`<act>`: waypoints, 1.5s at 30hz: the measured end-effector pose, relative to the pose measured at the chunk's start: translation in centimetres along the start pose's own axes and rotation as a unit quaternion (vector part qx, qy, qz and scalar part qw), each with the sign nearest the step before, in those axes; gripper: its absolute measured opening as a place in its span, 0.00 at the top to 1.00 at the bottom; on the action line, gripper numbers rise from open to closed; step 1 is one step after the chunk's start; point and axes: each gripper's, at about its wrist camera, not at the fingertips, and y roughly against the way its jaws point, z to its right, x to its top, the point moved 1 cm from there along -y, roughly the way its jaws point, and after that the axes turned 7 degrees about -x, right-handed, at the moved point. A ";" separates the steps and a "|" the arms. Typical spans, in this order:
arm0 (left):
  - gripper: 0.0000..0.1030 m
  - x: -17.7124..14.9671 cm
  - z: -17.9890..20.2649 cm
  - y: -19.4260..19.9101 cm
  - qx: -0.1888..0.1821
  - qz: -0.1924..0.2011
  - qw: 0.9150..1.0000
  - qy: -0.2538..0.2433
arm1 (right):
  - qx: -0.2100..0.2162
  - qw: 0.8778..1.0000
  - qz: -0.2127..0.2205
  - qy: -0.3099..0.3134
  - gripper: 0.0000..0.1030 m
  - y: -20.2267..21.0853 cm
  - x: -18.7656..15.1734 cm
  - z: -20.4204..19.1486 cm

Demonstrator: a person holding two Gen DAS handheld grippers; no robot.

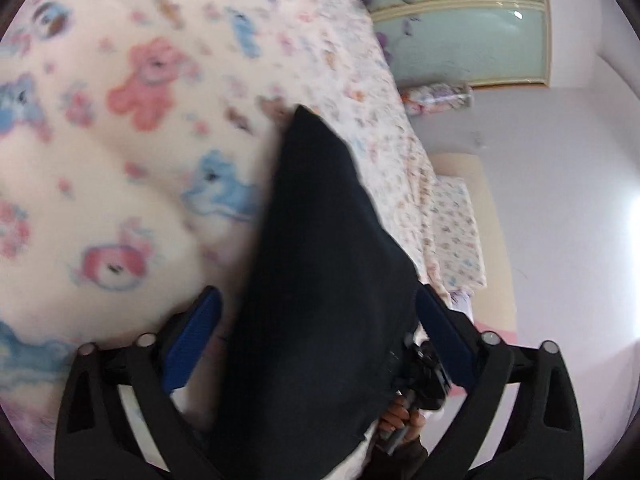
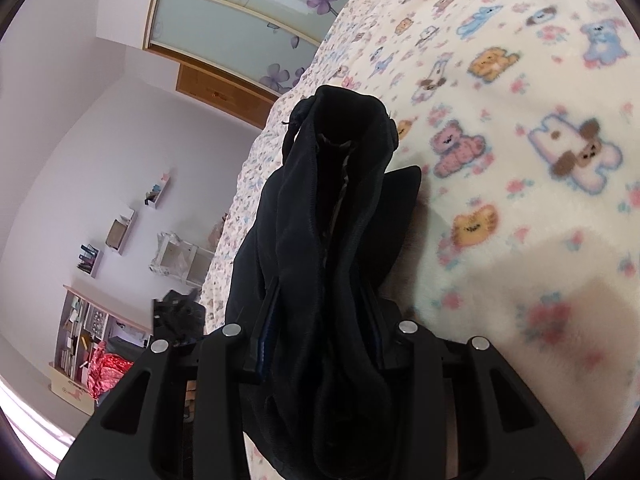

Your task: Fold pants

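The pants (image 2: 328,240), bunched thick at frame centre above the bed (image 2: 520,240), are clenched in the right tool (image 2: 320,336), while the left tool (image 1: 320,344) gapes released around hanging cloth, so folding looks partway, not yet laid flat.

In the left wrist view the bear-print blanket (image 1: 120,128) was smeared by motion blur. The black pants (image 1: 320,280) hid the bed beneath them and ran off the near edge. In the right wrist view, bunched pants (image 2: 320,260) covered the right claw's pads (image 2: 266,328); the shelf items (image 2: 90,260) at the left were too small to identify.
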 end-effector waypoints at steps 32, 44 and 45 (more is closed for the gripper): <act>0.86 -1.2 10.4 -3.2 0.100 0.012 0.980 -0.171 | 0.015 0.999 0.027 0.019 0.70 0.6 4.6 -2.1; 0.86 3.5 11.9 -8.5 0.114 0.070 0.971 -0.199 | -0.033 0.996 0.077 -0.009 0.70 -1.7 10.2 1.3; 0.86 3.9 10.8 -9.0 0.125 0.067 0.972 -0.186 | -0.047 0.996 0.073 -0.016 0.70 -2.1 10.0 1.9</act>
